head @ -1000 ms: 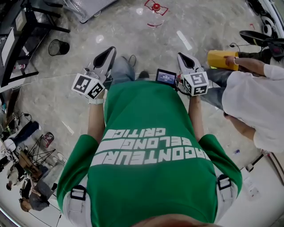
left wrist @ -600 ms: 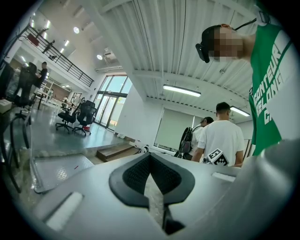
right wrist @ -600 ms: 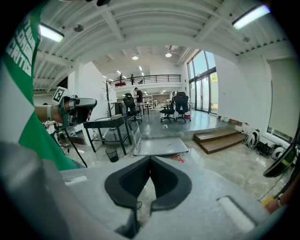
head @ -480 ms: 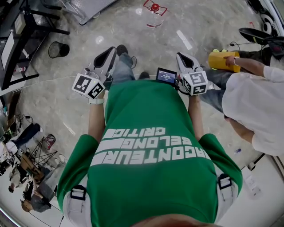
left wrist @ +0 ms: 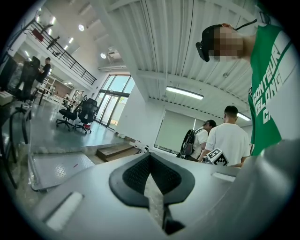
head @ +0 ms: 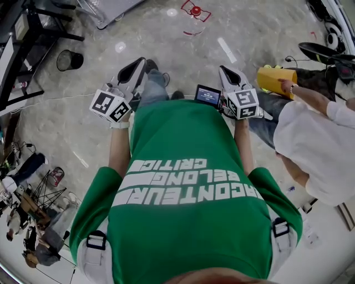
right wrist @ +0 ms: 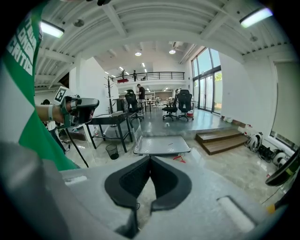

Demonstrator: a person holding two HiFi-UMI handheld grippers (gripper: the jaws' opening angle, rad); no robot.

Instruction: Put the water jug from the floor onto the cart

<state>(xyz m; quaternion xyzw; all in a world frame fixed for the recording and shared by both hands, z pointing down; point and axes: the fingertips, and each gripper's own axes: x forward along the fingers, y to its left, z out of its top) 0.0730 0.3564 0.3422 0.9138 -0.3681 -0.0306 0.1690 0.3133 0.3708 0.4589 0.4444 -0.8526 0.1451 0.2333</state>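
- The platform cart (head: 113,10) is recorded at the far edge of the head view, with its checker-plate deck low to the floor.
- The water jug (head: 194,9), with a clear body and a red cap and handle, is found standing on the floor just beside the cart, off its right-hand corner and not on the deck. In the right gripper view it is seen only as a small red shape in front of the cart's near edge.
- The left gripper (head: 140,62) is clenched: its jaws are seen pressed together with nothing between them. It is held at the wearer's waist, well apart from the cart.
- The right gripper (head: 224,70) is likewise closed tight on nothing. It is about as far from the cart and is aimed roughly toward the cart and jug.
- Between the cart and the grippers, pale marbled floor (head: 183,58) is noted, with a white strip (head: 226,50) lying on it to the jug's right.
- The wearer's dark shoe (head: 151,64) is seen on the cart side of the left gripper.
- A wire waste bin (head: 69,59) is logged left of the cart, beside a black desk (head: 25,33).
- A second person in a white shirt (head: 316,138) is noted well apart from the cart, right of the right gripper. One hand is laid on a yellow object (head: 274,79) that cannot be identified.
- Beyond the cart, office chairs (right wrist: 178,105) are seen, and a wooden step (right wrist: 224,140) stands to the cart's right.
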